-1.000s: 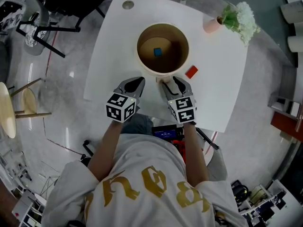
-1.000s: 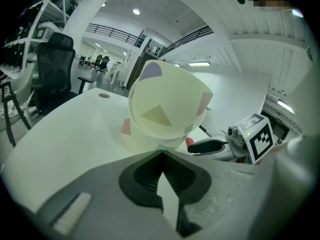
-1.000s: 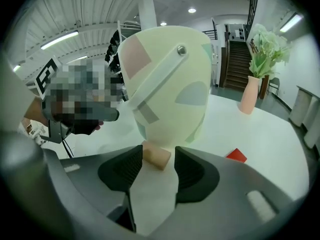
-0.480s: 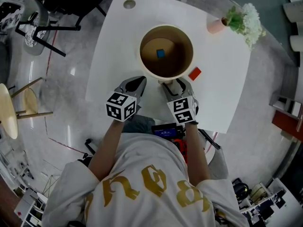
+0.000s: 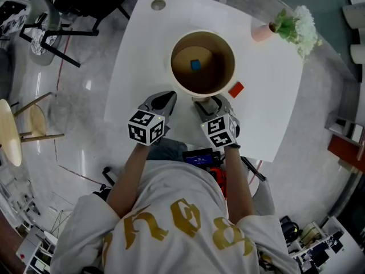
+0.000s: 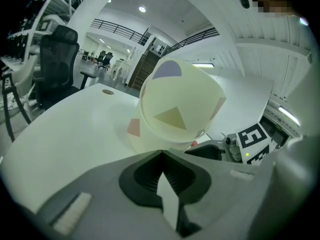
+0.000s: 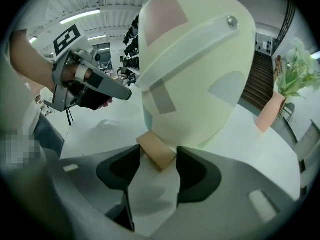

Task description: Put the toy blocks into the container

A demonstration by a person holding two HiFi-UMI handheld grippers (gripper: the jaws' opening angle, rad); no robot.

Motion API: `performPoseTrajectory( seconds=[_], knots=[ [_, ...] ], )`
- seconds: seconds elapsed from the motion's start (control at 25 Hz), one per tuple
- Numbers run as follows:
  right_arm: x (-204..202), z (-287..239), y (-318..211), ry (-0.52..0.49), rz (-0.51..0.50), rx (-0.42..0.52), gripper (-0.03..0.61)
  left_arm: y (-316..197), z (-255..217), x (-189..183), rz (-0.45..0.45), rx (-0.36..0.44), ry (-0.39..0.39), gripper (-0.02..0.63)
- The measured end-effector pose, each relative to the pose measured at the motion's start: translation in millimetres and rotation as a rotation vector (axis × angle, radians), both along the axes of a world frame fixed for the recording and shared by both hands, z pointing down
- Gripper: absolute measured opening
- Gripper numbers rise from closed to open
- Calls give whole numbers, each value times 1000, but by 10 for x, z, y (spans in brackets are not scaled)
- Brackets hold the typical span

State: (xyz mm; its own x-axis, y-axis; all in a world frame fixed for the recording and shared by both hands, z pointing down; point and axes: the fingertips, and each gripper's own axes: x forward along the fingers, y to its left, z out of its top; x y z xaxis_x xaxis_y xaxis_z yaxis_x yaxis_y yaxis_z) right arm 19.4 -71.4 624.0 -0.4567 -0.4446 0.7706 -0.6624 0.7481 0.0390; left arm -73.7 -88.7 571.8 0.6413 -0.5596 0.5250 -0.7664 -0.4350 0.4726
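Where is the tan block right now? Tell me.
In the right gripper view, the tan block sits pinched between the jaws of the right gripper, just in front of the foot of the pale container.

Cream container (image 6: pixel 177 109) with pink, lilac and yellow patches, brown inside, blue block (image 5: pixel 195 65) within, red block (image 5: pixel 235 89) at its four o'clock, tan block (image 7: pixel 156 152), white table (image 5: pixel 142 50)

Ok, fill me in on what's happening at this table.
A person works a hand-held gripper in each hand. The right hand-held gripper is shut on a tan block beside the base of the container. The left hand-held gripper is shut and empty. A blue block lies inside the container; a red block waits on the table.
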Motion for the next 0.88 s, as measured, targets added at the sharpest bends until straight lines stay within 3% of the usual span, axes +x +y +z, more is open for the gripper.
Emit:
performPoseTrajectory(
  seconds=[0.48, 0.88],
  knots=[
    [141, 12, 183, 33, 24, -20, 187, 87, 9, 94, 22, 0, -13, 2],
    [103, 41, 278, 36, -59, -56, 177, 84, -10, 75, 16, 4, -19, 2]
  ],
)
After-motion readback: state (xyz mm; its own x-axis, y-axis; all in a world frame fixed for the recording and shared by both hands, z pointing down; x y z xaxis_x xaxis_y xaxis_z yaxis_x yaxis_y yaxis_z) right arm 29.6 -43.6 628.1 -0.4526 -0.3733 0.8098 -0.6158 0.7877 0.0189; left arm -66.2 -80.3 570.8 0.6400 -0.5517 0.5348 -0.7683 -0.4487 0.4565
